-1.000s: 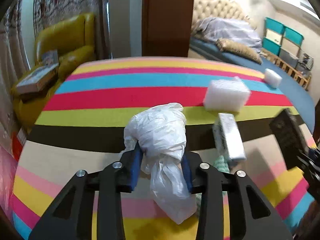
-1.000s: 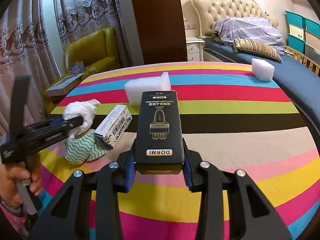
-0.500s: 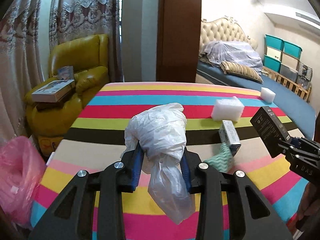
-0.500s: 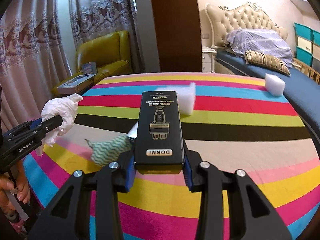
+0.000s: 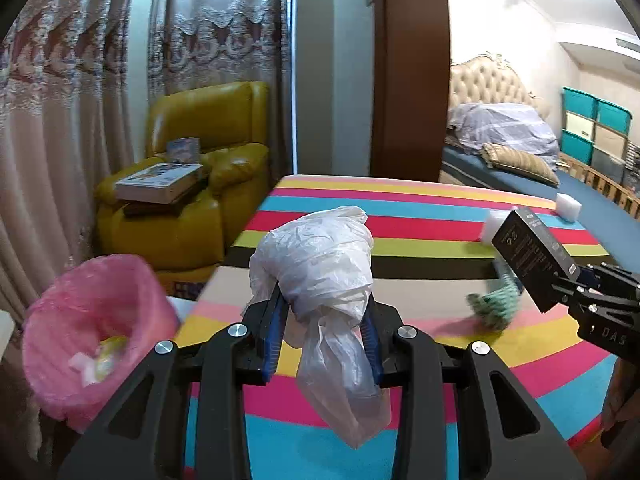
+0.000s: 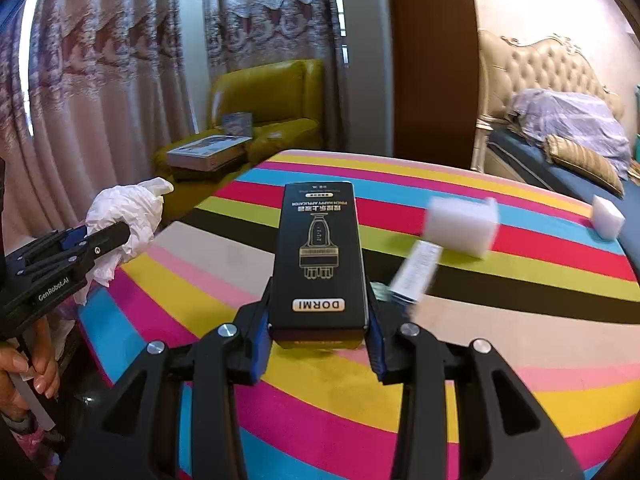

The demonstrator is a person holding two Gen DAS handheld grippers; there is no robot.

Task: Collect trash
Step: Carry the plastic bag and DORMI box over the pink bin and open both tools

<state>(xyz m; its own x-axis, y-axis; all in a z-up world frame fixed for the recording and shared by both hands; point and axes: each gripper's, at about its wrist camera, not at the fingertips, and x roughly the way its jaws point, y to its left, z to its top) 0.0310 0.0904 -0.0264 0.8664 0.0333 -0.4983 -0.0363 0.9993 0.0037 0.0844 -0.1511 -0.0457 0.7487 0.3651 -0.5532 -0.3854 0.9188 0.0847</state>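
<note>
My left gripper [image 5: 322, 312] is shut on a crumpled white plastic bag [image 5: 320, 268], held above the left end of the striped table [image 5: 420, 208]. A pink-lined trash bin [image 5: 92, 320] with some scraps inside stands on the floor to its lower left. My right gripper [image 6: 318, 312] is shut on a black DORMI box [image 6: 318, 256], held above the table. The left gripper with the bag also shows in the right wrist view [image 6: 100, 240]. The box also shows at the right of the left wrist view [image 5: 532, 256].
On the table lie a white foam block [image 6: 460, 224], a small white carton [image 6: 416, 272], a green zigzag cloth [image 5: 496, 304] and a second foam block [image 6: 608, 216]. A yellow armchair [image 5: 200, 184] with books stands beyond the bin. A bed [image 5: 520, 160] is at the right.
Both grippers have swung left with their loads, away from the table's middle. The pink bin has come fully into the left wrist view.
</note>
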